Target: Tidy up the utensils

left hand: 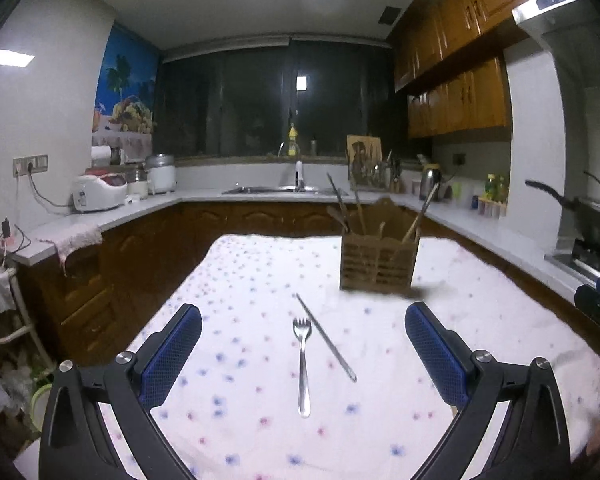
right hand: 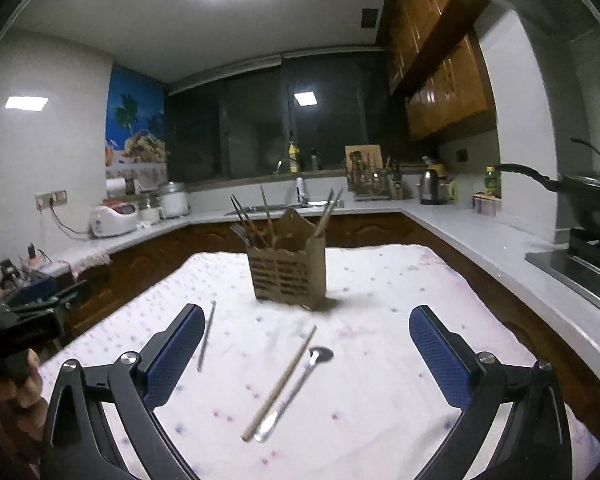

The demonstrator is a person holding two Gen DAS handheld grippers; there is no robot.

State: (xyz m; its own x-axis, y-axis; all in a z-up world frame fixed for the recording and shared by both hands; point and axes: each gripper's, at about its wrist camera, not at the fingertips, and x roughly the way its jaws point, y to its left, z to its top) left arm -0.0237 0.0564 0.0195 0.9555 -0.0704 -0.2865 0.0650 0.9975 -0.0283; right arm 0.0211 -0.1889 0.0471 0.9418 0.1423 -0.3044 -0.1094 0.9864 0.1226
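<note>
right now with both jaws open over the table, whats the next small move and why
Probably lower the left gripper onto the fork and close on its handle. The jaws stand open and empty, and the fork lies flat on the tablecloth right between them, nearly in line with the fingers. The metal chopstick beside it sits clear of it, and the utensil holder stands just beyond.

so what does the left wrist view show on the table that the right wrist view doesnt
Only the left wrist view shows the silver metal fork lying between its open jaws. Only the right wrist view shows the light wooden chopstick and the silver metal spoon lying side by side. Both show the slatted wooden utensil holder on the white flower-dotted tablecloth and a thin metal chopstick.
</note>
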